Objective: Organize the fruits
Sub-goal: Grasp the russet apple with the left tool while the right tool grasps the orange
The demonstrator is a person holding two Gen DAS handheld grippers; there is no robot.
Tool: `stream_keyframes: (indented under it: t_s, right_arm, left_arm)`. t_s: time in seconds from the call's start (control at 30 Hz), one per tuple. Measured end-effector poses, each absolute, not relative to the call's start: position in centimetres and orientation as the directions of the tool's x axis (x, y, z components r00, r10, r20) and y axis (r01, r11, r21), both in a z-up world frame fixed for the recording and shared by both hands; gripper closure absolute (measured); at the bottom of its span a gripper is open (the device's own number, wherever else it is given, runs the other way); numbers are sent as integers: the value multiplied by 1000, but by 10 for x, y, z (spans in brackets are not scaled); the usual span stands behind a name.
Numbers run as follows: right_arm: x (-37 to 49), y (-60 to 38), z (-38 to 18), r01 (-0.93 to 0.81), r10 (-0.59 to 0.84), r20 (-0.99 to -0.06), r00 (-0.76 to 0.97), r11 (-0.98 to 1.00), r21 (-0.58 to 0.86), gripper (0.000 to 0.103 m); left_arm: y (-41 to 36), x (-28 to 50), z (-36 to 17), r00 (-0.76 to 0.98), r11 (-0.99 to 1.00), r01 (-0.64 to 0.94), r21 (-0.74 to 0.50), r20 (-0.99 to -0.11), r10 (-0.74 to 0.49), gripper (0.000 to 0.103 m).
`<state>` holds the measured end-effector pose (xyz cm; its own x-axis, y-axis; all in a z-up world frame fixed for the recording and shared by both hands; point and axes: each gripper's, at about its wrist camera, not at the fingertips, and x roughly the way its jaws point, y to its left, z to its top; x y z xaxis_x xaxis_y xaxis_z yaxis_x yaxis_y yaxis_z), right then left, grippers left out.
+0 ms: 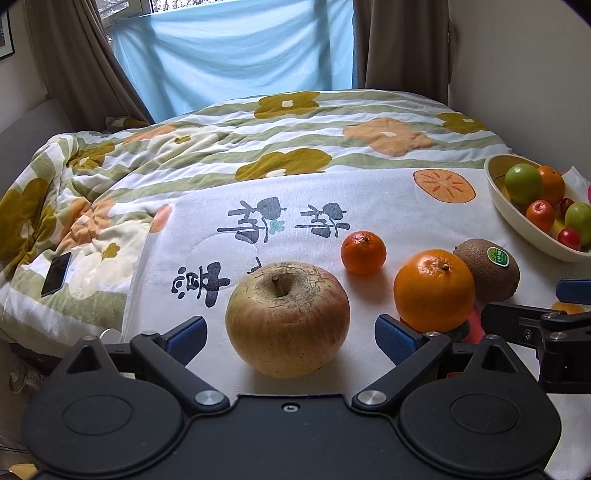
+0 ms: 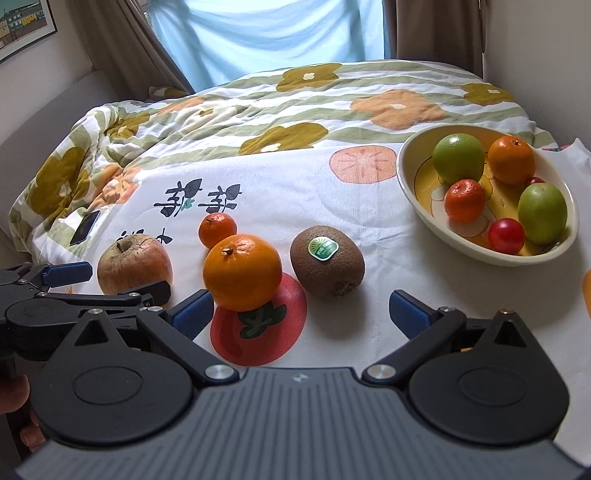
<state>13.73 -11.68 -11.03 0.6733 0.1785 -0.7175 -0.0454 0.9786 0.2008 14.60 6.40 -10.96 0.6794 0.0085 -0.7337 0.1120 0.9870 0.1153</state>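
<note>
The left gripper (image 1: 288, 334), jaws spread wide, brackets the wrinkled apple (image 1: 287, 319) to grasp it, while the empty, open right gripper (image 2: 301, 308) faces the kiwi (image 2: 327, 260) at twelve o'clock.

Both wrist views face windowward, sharing the apple (image 1: 287, 319).

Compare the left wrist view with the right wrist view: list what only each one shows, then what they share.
Only the left wrist view: the apple sits centred between the left gripper's open jaws, and the bowl is cut off at the frame edge.

Only the right wrist view: the whole bowl with all its fruit, the red persimmon print under the big orange, and a framed picture on the wall.

Both: apple, small tangerine, big orange, kiwi, phone, flowered quilt, and each other's gripper; the right gripper is open too.
</note>
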Motion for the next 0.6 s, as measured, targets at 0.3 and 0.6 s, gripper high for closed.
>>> stream_keyframes:
  t_s: [0.3,0.6]
  right_arm:
    - [142,-113,-118,21,170,-728,664,969,246,0]
    - [145,-106,-124,22,192,-735,650,962,271,0]
  left_arm:
    - [70,159,-119,664,985,138,101,-747,-16,23]
    - [77,153,-117,663,980,171,100,-748,-40,24]
